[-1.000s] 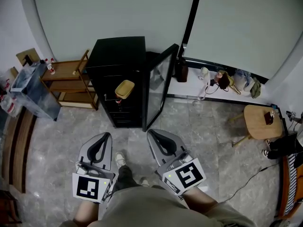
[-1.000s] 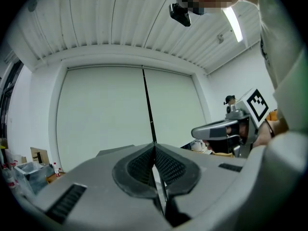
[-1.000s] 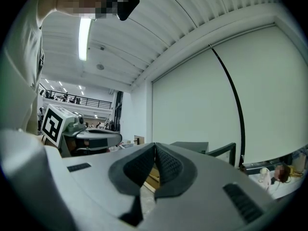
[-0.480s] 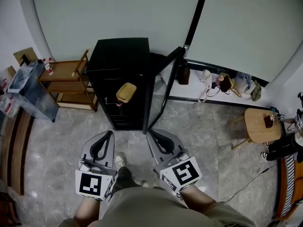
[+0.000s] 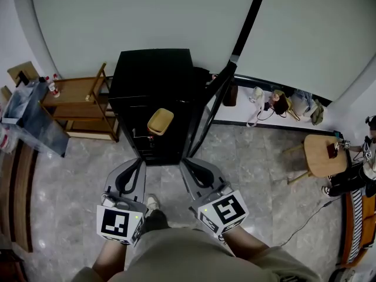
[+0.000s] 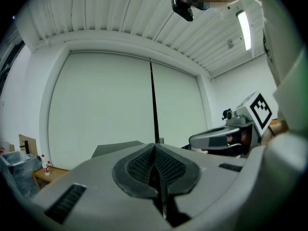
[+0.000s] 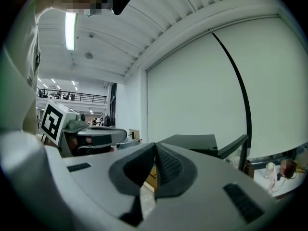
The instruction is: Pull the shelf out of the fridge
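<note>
Grey marble floor ran up to the black fridge, its door open at the right. Left gripper and right gripper were both closed and empty, just short of its front. The shelf lay beyond them in the dark interior, hard to pick out, near a tan bowl. Both should probably open first, take the front edge evenly, and pull level.
</note>
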`<move>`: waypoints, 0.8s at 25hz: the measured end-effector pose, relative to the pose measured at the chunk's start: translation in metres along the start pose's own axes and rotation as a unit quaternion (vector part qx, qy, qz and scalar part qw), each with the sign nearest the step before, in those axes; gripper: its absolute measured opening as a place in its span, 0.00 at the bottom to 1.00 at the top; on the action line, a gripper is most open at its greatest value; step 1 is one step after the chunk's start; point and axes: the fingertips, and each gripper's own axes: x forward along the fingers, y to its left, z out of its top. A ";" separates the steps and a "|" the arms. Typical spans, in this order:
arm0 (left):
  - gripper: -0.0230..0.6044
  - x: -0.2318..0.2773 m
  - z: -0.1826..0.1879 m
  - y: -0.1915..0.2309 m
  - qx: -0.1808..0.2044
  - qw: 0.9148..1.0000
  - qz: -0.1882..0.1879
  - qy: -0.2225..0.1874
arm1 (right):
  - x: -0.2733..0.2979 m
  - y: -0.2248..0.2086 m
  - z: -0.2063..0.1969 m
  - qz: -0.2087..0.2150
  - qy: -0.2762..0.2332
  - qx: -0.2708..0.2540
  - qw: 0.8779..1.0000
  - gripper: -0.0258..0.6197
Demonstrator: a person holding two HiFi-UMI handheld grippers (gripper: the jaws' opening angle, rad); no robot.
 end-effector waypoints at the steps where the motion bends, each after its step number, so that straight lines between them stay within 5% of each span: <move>1: 0.05 0.005 0.000 0.010 -0.003 1.000 -0.003 0.000 | 0.011 0.000 0.001 -0.002 0.000 0.004 1.000 0.04; 13: 0.05 0.049 -0.014 0.125 -0.069 0.997 -0.040 -0.022 | 0.125 -0.014 -0.004 -0.075 -0.020 0.086 0.993 0.04; 20: 0.05 0.077 -0.039 0.172 -0.110 0.993 -0.006 -0.043 | 0.167 -0.038 -0.039 -0.102 -0.008 0.140 0.985 0.04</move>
